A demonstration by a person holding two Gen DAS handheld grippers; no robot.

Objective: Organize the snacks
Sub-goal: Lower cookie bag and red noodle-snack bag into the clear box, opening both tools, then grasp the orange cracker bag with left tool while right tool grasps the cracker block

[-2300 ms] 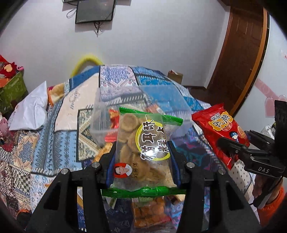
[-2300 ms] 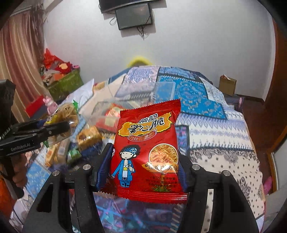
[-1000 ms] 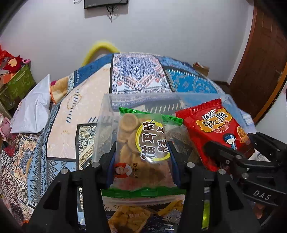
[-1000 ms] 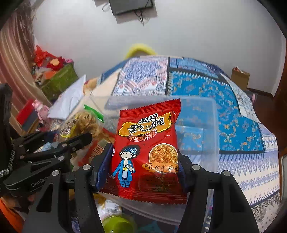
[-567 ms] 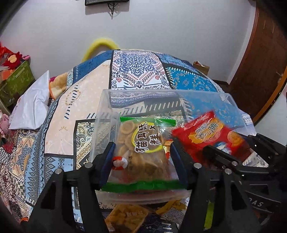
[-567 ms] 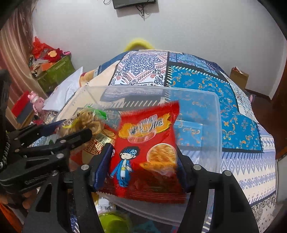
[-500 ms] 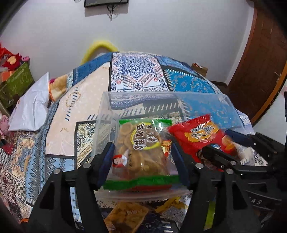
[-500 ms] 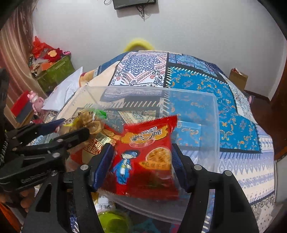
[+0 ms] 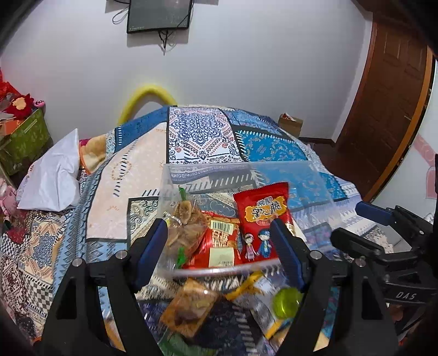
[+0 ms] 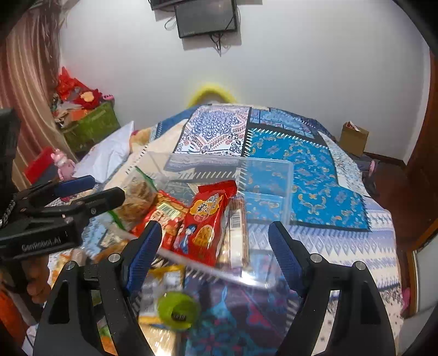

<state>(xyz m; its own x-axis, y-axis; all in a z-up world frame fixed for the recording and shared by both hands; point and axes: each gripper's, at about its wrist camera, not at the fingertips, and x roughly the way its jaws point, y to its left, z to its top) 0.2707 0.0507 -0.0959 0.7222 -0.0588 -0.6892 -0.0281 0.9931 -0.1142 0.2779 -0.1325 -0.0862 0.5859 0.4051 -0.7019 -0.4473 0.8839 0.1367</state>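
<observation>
Now both the left gripper [image 9: 219, 246] and the right gripper [image 10: 215, 246] stand spread, their jaws just opened, nothing pinched; the red noodle packet [image 9: 261, 219] and the cookie bag [image 9: 184, 227] lie inside the clear plastic box [image 9: 309, 175], loose snacks [image 9: 191, 306] before its near rim.

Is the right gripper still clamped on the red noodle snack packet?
No: the right gripper stands open, its jaws just widened, and the red noodle snack packet lies loose inside the clear plastic bin.

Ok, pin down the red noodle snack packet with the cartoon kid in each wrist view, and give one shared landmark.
Left wrist: the red noodle packet is right of centre, inside the clear plastic box, by the right-hand finger.
Right wrist: the packet is centre-left, leaning in the same box.
Shared landmark: the wall-mounted screen at the top of both.
</observation>
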